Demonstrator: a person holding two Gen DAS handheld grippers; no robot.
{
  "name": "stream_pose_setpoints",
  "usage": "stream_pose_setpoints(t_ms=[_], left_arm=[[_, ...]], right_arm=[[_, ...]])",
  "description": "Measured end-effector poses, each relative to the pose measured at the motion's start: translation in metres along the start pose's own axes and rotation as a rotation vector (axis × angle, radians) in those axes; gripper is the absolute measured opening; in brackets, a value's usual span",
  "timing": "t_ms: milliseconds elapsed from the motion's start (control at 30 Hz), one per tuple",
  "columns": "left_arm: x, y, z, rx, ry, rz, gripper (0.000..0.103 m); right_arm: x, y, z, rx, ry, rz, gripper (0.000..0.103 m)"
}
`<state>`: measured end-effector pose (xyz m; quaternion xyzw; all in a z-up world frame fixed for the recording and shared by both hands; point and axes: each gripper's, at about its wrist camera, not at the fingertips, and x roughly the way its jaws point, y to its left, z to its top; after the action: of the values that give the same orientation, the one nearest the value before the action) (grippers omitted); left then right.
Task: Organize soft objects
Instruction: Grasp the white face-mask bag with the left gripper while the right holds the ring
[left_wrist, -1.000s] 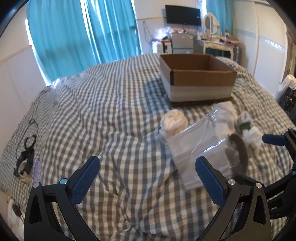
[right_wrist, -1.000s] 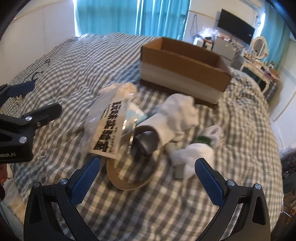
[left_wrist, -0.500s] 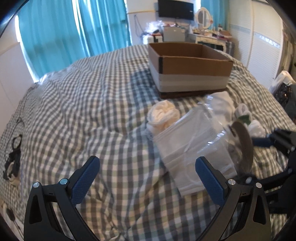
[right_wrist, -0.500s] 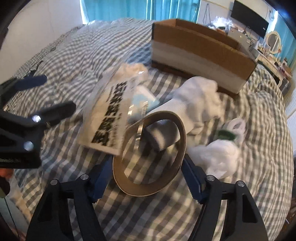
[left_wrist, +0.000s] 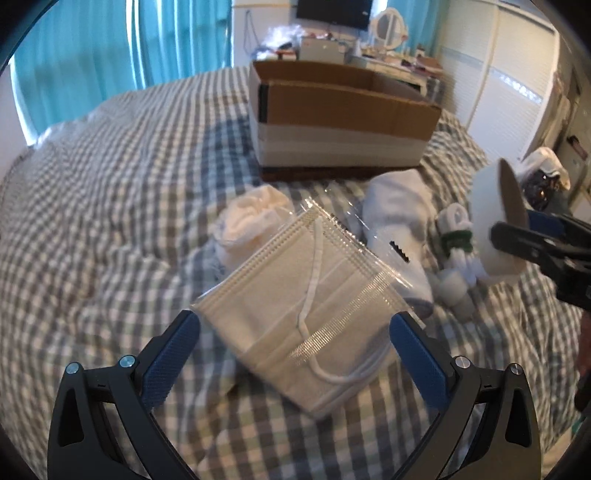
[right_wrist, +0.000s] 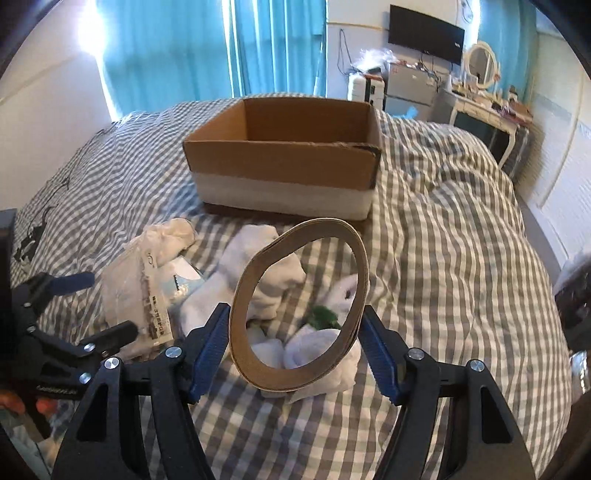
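My right gripper (right_wrist: 295, 336) is shut on a tape roll (right_wrist: 242, 295) and holds it above the bed; the roll also shows in the left wrist view (left_wrist: 487, 218). My left gripper (left_wrist: 295, 339) is open, its fingers on either side of a clear pack of face masks (left_wrist: 306, 314) lying on the checked bedcover. White socks (left_wrist: 399, 218), a cream rolled sock (left_wrist: 255, 218) and a white bundle with a green band (left_wrist: 458, 240) lie behind the pack. An open cardboard box (right_wrist: 284, 162) stands farther back.
The checked bedcover (right_wrist: 461, 240) is rumpled. Teal curtains (right_wrist: 221, 48), a dresser with a mirror (right_wrist: 480, 74) and a wall TV stand beyond the bed. A dark cable (right_wrist: 33, 229) lies at the bed's left side.
The right gripper has closed on the tape roll and lifted it off the bed. The left gripper has moved forward so its fingers flank the mask pack.
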<state>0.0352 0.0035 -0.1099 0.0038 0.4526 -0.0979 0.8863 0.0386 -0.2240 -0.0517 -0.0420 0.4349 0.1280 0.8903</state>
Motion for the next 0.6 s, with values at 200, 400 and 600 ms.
stream_pose_setpoints(t_ms=[200,400,600], left_arm=[[0.019,-0.008,0.001,-0.006,0.061,-0.002,0.072],[0.004,-0.021,-0.002,0.09,0.053,-0.026,0.02],[-0.024,-0.03,-0.004,0.145,0.041,-0.035,0.007]], right_arm=[[0.001,-0.005,-0.004,-0.004,-0.003,0.01,0.069],[-0.006,-0.011,-0.008,0.023,-0.006,0.017,0.069],[-0.023,-0.007,-0.005,0.015,-0.029,0.024,0.069]])
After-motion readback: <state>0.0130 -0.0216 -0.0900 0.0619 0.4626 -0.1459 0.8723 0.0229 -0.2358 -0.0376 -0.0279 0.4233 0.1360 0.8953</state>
